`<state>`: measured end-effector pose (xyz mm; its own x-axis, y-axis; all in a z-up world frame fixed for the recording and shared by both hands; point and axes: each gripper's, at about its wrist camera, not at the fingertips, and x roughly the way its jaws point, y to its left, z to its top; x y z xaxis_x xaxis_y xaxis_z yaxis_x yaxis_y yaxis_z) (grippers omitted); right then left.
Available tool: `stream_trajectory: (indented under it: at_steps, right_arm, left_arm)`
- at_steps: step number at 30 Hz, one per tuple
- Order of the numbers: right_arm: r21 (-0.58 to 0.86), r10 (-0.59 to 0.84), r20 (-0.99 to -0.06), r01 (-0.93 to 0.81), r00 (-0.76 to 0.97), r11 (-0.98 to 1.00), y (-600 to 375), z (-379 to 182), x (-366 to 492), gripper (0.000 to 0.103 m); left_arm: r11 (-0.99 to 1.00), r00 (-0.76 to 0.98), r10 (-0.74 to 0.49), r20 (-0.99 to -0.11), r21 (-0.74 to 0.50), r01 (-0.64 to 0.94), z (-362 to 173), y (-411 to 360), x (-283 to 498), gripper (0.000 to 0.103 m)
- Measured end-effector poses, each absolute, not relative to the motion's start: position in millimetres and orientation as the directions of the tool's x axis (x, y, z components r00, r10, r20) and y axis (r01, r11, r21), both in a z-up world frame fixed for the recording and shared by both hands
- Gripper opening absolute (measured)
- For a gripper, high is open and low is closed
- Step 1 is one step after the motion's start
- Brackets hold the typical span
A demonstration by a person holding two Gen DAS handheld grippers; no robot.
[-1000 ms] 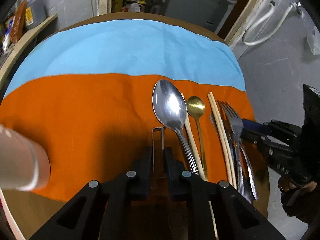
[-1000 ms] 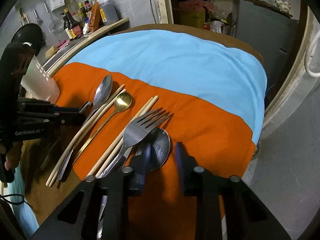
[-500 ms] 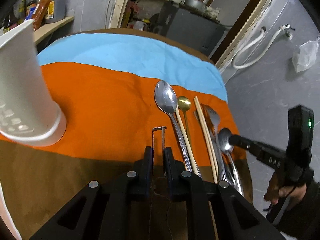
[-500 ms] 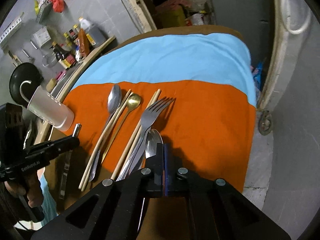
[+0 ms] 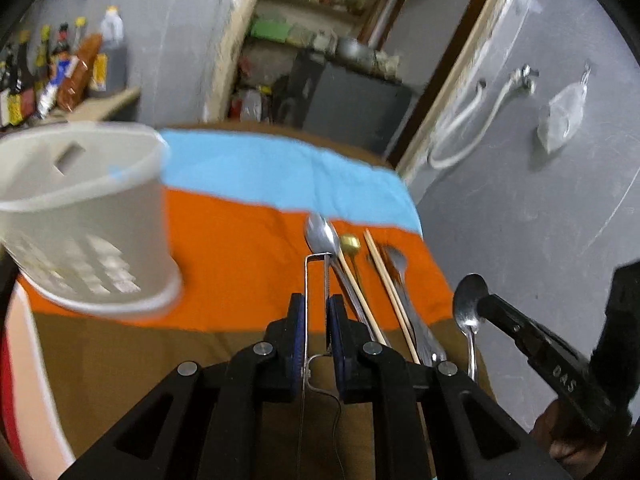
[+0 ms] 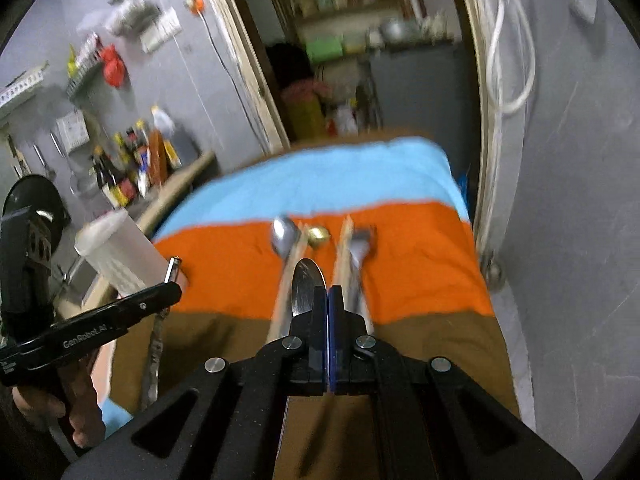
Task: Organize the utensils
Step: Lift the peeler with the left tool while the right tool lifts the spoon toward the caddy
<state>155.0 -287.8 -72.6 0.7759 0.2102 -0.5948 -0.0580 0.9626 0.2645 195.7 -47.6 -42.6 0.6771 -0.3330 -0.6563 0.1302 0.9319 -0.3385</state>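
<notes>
Landmark: orange cloth (image 5: 240, 256), laid across the brown surface (image 5: 168, 356) with a blue cloth (image 5: 280, 172) beyond it.
Left gripper (image 5: 316, 312): jaws pinching a thin wire-frame utensil (image 5: 316, 280); its long axis runs straight away from the camera, squared end over the orange cloth's middle.
Right gripper (image 6: 328, 300): jaws pressed together on a small steel spoon (image 6: 306, 284), bowl pointing forward and lifted above the orange cloth's near edge; in the left view the same spoon (image 5: 469, 300) hangs off the cloth's right side.
Utensil holder (image 5: 84, 216): white, slotted, upright on the orange cloth's left part.
Row on cloth: large steel spoon (image 5: 320, 234), gold spoon (image 5: 350, 243), chopsticks (image 5: 384, 280) and a blurred steel piece, probably a fork (image 5: 400, 268), lying side by side on the orange cloth's right part, heads toward the blue cloth, handles toward the near edge.
Open room: bare orange cloth between the holder and the row.
Edges: the surface's right edge runs close beside the row, a grey wall (image 5: 520, 200) beyond it.
</notes>
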Motion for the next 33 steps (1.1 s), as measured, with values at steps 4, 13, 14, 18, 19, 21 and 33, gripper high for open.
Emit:
stream_trajectory:
  at_steps: [4,13,14,18,19,21,33]
  right_arm:
    - [0.264,0.192,-0.470,-0.070,0.862,0.962,-252,-42,157,0.001]
    - [0.282,0.220,-0.206,-0.157,0.954,0.946,-158,31,184,0.001]
    - [0.280,0.225,-0.184,-0.169,0.957,0.945,-144,37,188,0.001]
    - [0.249,0.241,-0.122,-0.205,0.963,0.946,-100,55,203,0.001]
    - [0.239,0.241,-0.109,-0.209,0.964,0.948,-90,56,208,0.001]
    - [0.235,0.242,-0.103,-0.213,0.965,0.948,-75,57,219,0.001]
    - [0.137,0.228,-0.121,-0.211,0.966,0.968,-46,8,230,0.001]
  left_arm:
    - [0.931,0.749,-0.303,-0.589,-0.351,0.100,-14,-10,196,0.012]
    - [0.927,0.873,-0.216,-0.437,-0.372,0.044,50,83,218,0.012]
    - [0.924,0.884,-0.202,-0.422,-0.381,0.029,55,96,225,0.012]
    - [0.915,0.924,-0.140,-0.355,-0.404,-0.017,63,135,244,0.012]
    - [0.912,0.930,-0.130,-0.344,-0.410,-0.024,62,142,247,0.012]
    - [0.903,0.942,-0.101,-0.321,-0.428,-0.049,57,159,255,0.012]
    - [0.904,0.963,0.066,-0.263,-0.392,-0.169,17,181,261,0.012]
